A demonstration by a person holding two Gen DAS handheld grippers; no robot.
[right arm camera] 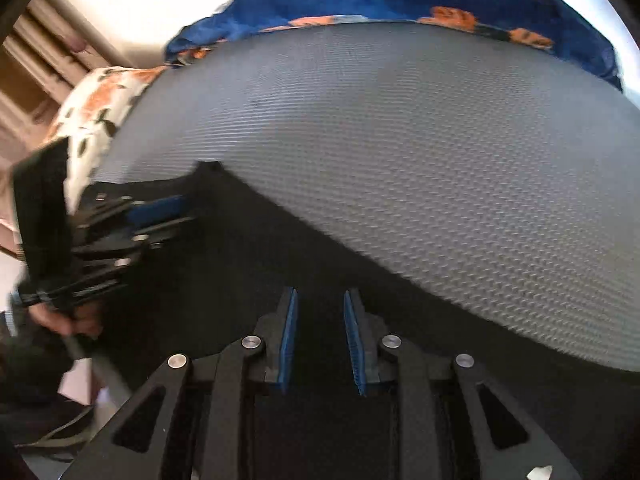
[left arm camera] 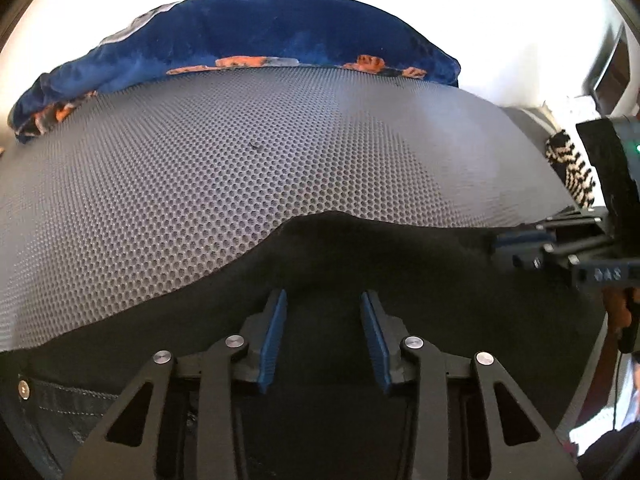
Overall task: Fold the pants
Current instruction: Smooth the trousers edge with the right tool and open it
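Left gripper (left arm camera: 323, 300): jaws stand apart over the black pants (left arm camera: 360, 264), nothing pressed between the blue pads; the cloth lies beneath and ahead of the fingers, not in them. It points steeply down, likely lined up to pinch the cloth edge just ahead.

Pants: dark fabric spread flat under both tools, its far edge running as a wavy line just ahead of the left fingertips. A rivet and stitched seam (left arm camera: 48, 394) show to the lower left of the left gripper, which suggests the waistband end lies on that side.

Mat: grey perforated mat (left arm camera: 240, 152) stretches ahead of both grippers, a flat working surface that keeps the garment smooth for folding.

Bedding: a blue blanket with orange patches (left arm camera: 280, 32) is bunched at the mat's far edge, well apart from the pants and out of the fold's way.

Right gripper (right arm camera: 321, 300): jaws narrowly parted above the same black cloth, pads gripping nothing visible. In the left wrist view it enters from the right, reaching low along the fabric edge.

Hand: the person's hand (right arm camera: 70, 320) holds the left tool's handle, seen to the left of the right gripper.

Stage: judged as a regrasp along the far edge, both tools side by side so the cloth can lift evenly.
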